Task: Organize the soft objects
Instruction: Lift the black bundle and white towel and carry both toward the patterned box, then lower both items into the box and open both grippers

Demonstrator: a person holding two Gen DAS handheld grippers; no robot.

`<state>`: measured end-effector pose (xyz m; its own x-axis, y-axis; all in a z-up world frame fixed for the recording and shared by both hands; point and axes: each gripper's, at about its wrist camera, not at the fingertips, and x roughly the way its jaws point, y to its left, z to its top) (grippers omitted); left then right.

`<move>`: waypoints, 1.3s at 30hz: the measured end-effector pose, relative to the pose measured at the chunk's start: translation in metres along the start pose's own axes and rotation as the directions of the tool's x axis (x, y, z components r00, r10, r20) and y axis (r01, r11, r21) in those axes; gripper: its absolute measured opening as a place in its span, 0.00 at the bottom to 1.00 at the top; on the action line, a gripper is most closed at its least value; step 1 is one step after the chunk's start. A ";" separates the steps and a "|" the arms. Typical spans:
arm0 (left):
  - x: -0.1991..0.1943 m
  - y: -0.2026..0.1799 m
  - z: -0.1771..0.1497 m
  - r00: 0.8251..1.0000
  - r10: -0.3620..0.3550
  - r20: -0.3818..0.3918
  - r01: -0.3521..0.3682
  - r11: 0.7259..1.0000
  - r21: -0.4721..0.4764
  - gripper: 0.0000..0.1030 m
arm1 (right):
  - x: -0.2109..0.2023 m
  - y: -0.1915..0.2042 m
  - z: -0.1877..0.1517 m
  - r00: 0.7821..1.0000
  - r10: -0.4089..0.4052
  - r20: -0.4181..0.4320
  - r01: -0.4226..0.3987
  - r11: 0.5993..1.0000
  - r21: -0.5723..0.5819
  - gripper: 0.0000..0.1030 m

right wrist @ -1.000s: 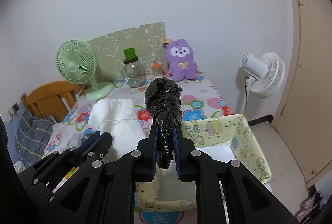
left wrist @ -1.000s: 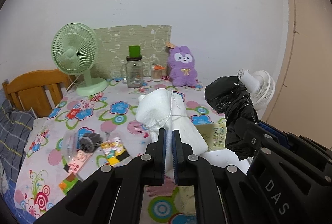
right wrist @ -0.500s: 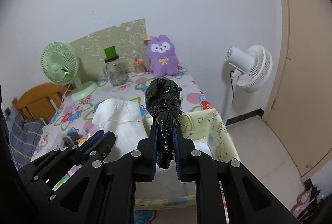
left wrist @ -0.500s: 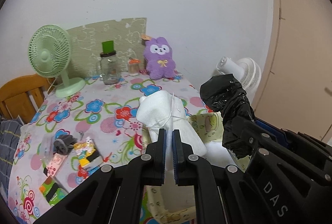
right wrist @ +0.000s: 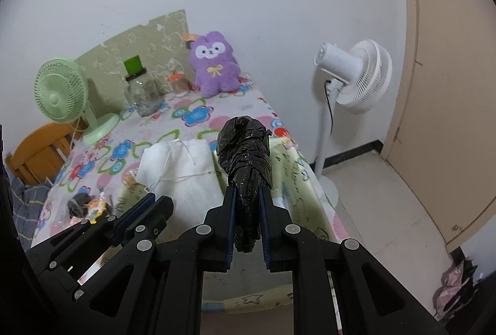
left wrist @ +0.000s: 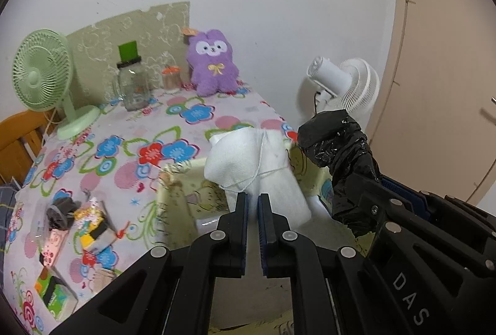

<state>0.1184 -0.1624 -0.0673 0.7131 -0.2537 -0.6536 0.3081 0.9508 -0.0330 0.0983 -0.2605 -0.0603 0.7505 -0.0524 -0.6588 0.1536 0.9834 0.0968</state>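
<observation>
clutter sits along the far side of the floral tablecloth (left wrist: 102, 155): a green desk fan (left wrist: 42, 77), a glass jar (left wrist: 134, 85) with a green lid, a small orange-topped jar (left wrist: 171, 77) and a purple plush bunny (left wrist: 214, 65) against the wall. small packets (left wrist: 90, 220) lie near the left edge. a white standing fan (right wrist: 353, 77) stands on the floor beside the table, near a beige door (right wrist: 449, 87). a yellow fabric bin (right wrist: 294, 174) with cartoon prints sits at the table's near end, below both grippers.

the left gripper (left wrist: 252, 204) reaches forward over the bin, its jaws pinched on a white cloth bundle (left wrist: 251, 161). the right gripper (right wrist: 246, 204) hovers just beside it, jaws clamped on a black plastic bundle (right wrist: 245, 149).

the white bundle is soft, folded and tied with thin string. the black one is crinkled, glossy film wrapped into a lumpy roll.
</observation>
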 end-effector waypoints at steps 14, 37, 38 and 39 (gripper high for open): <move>0.029 -0.015 -0.002 0.997 -0.030 -0.076 0.031 0.999 0.010 0.33 | 0.037 -0.023 0.000 0.997 -0.038 -0.073 0.041 0.998 0.037 0.18; -0.008 -0.009 -0.005 0.999 -0.031 -0.032 0.032 0.999 0.024 0.82 | 0.002 -0.010 -0.003 1.000 -0.011 -0.022 0.011 0.999 0.032 0.75; -0.011 -0.008 -0.005 0.999 -0.027 -0.025 0.027 0.999 0.024 0.83 | -0.002 -0.009 -0.004 1.000 -0.011 -0.015 0.012 0.999 0.029 0.75; -0.014 -0.007 -0.006 1.000 -0.024 -0.020 0.025 0.999 0.023 0.84 | -0.005 -0.007 -0.004 1.000 -0.012 -0.008 0.013 1.000 0.026 0.77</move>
<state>0.1030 -0.1644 -0.0626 0.6925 -0.2731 -0.6677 0.3401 0.9399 -0.0317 0.0910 -0.2662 -0.0606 0.7431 -0.0632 -0.6662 0.1800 0.9777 0.1080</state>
